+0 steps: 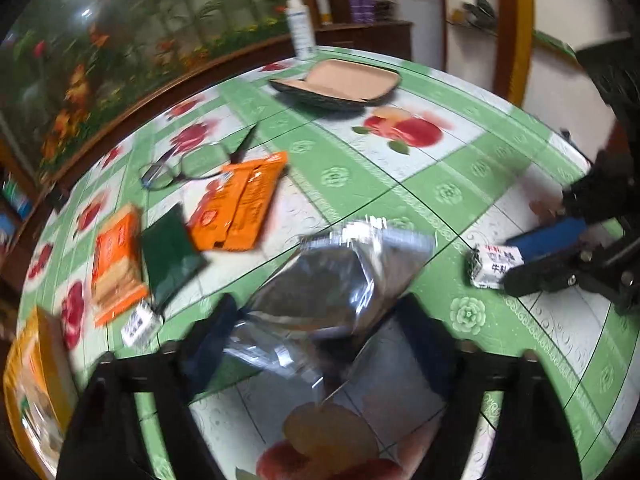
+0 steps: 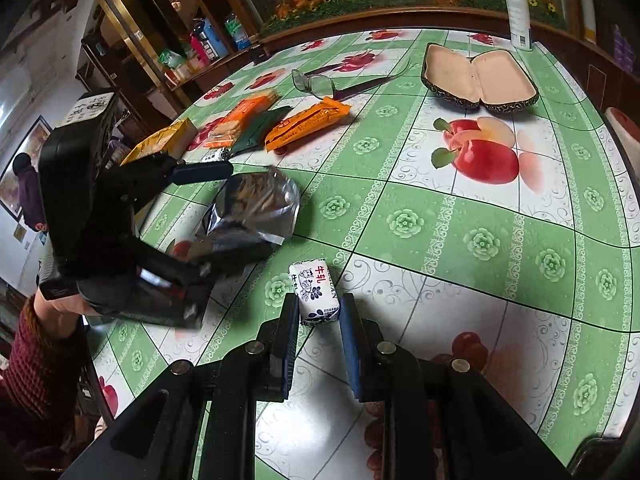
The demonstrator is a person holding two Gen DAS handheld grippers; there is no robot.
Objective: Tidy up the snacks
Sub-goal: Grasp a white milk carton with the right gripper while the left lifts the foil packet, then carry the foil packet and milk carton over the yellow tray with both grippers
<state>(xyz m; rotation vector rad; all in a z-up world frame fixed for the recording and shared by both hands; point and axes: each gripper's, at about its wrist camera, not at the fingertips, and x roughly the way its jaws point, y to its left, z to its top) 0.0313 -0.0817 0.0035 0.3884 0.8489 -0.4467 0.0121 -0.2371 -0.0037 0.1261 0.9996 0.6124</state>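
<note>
The left gripper [image 1: 320, 336] holds a silver foil bag [image 1: 332, 280] between its fingers; the bag is crinkled and reflective, and its long axis runs forward and to the right of the jaws. The left wrist view is motion-blurred, so whether the pads press on the foil cannot be told. In the right wrist view the same bag [image 2: 256, 208] hangs from the left gripper [image 2: 224, 208] above the table [image 2: 440, 220].

The right gripper [image 2: 320, 312] stands with its jaws narrowly parted around a small white candy [image 2: 314, 294], a soft rectangular wrapper printed in blue and red. Its long axis runs forward between the fingers. The right finger appears close against the wrapper; contact on the left side cannot be confirmed.

Ahead and left of the right jaws lie flat orange packets [image 2: 308, 122], a dark green packet [image 2: 260, 130] and glasses [image 2: 314, 84]. Further ahead sits an open glasses case [image 2: 478, 80], hinged, with a tan lining.

Only the left wrist view shows the right gripper [image 1: 520, 264] from the side, with the candy [image 1: 494, 266] at its tips.
</note>
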